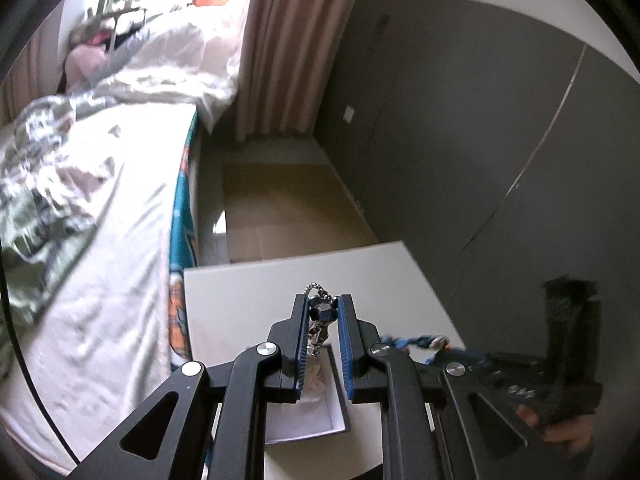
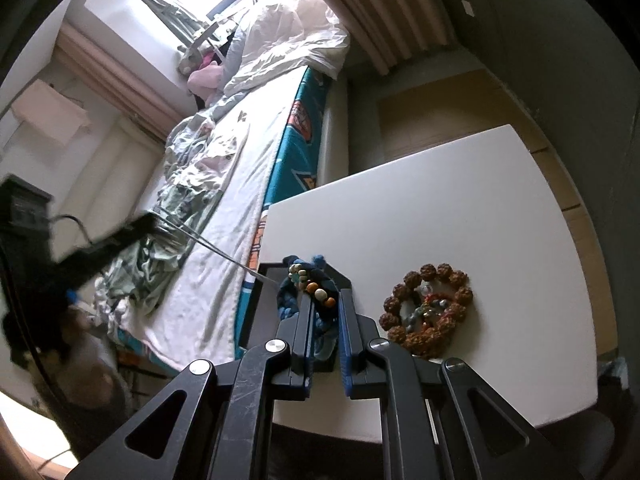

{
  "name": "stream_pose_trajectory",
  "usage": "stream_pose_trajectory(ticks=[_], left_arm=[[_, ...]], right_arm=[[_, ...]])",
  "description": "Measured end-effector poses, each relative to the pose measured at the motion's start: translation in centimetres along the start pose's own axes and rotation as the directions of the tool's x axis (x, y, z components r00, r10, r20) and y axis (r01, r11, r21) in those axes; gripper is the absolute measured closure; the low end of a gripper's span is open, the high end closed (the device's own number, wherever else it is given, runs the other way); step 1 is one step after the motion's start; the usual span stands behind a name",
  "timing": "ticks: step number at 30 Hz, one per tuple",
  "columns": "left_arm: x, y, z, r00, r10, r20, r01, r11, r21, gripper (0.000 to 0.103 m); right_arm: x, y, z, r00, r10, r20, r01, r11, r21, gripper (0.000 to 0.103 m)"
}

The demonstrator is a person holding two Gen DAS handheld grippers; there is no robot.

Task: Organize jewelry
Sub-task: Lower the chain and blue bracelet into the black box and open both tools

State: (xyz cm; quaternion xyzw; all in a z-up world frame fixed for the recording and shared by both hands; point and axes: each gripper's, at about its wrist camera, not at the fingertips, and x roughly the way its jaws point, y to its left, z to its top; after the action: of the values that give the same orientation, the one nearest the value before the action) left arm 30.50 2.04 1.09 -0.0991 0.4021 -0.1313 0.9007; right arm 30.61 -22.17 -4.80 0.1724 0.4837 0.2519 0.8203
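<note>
In the left wrist view my left gripper is shut on a silver chain necklace with a dark pendant, held above an open box with a white lining on the white table. In the right wrist view my right gripper is shut on a blue braided bracelet with coloured beads, held over the dark box. A brown bead bracelet lies on the table to the right. The right gripper with the blue braid shows blurred in the left wrist view.
A bed with white and green bedding runs along the table's left side. A grey wall stands to the right, with curtains behind. Wooden floor lies past the table's far edge.
</note>
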Motion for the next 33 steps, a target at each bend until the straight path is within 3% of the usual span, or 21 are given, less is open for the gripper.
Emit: stream_pose_trajectory(ticks=[4,6,7,8,10,14,20,21,22,23,24,33], left_arm=[[2.7,1.5,-1.5,0.997,-0.028,-0.078,0.023,0.997,-0.073,0.087],[3.8,2.5,-2.4,0.992,-0.043,-0.117,0.03,0.993,-0.112,0.079],[3.9,2.9,-2.9,0.992,-0.047,-0.116,0.031,0.991,-0.13,0.065],[3.8,3.4,-3.3,0.994,-0.039,-0.105,0.023,0.989,-0.147,0.045],[3.2,4.2,-4.1,0.997,-0.016,-0.073,0.003,0.984,-0.176,0.022],[2.1,6.5,-5.8,0.998,-0.001,-0.062,-0.014,0.968,-0.249,0.02],[-0.1,8.7,-7.1,0.998,0.051,-0.044,-0.061,0.957,-0.284,0.02],[-0.4,9.0,-7.2,0.998,0.058,-0.04,-0.067,0.956,-0.287,0.02],[-0.8,9.2,-7.3,0.997,0.066,-0.037,-0.074,0.954,-0.292,0.02],[-1.0,9.4,-7.5,0.997,0.071,-0.033,-0.078,0.951,-0.298,0.02],[-1.1,9.6,-7.6,0.997,0.072,-0.029,-0.078,0.949,-0.304,0.02],[-0.7,7.8,-8.2,0.998,0.05,-0.036,-0.058,0.962,-0.266,0.02]], right_arm=[[0.4,0.6,0.0,1.0,0.0,-0.011,0.0,1.0,-0.014,0.091],[0.7,1.0,0.0,1.0,0.004,-0.019,-0.004,1.0,-0.027,0.091],[1.0,1.3,0.0,1.0,0.005,-0.023,-0.006,0.999,-0.032,0.091],[1.2,1.5,0.0,1.0,0.007,-0.028,-0.008,0.999,-0.037,0.091],[1.8,2.0,0.1,0.999,0.01,-0.038,-0.012,0.999,-0.049,0.091],[3.0,3.1,0.3,0.998,0.022,-0.058,-0.026,0.997,-0.067,0.091],[5.3,5.0,0.5,0.993,0.07,-0.091,-0.078,0.994,-0.083,0.089],[5.7,5.2,0.5,0.993,0.065,-0.097,-0.074,0.993,-0.087,0.086],[6.6,5.3,0.5,0.991,0.056,-0.118,-0.067,0.993,-0.093,0.069],[7.2,5.2,0.4,0.99,0.039,-0.138,-0.052,0.995,-0.09,0.041],[7.9,4.8,0.2,0.988,0.003,-0.154,-0.014,0.997,-0.075,0.032],[4.3,1.4,-1.4,0.995,-0.053,-0.089,0.049,0.998,-0.046,0.028]])
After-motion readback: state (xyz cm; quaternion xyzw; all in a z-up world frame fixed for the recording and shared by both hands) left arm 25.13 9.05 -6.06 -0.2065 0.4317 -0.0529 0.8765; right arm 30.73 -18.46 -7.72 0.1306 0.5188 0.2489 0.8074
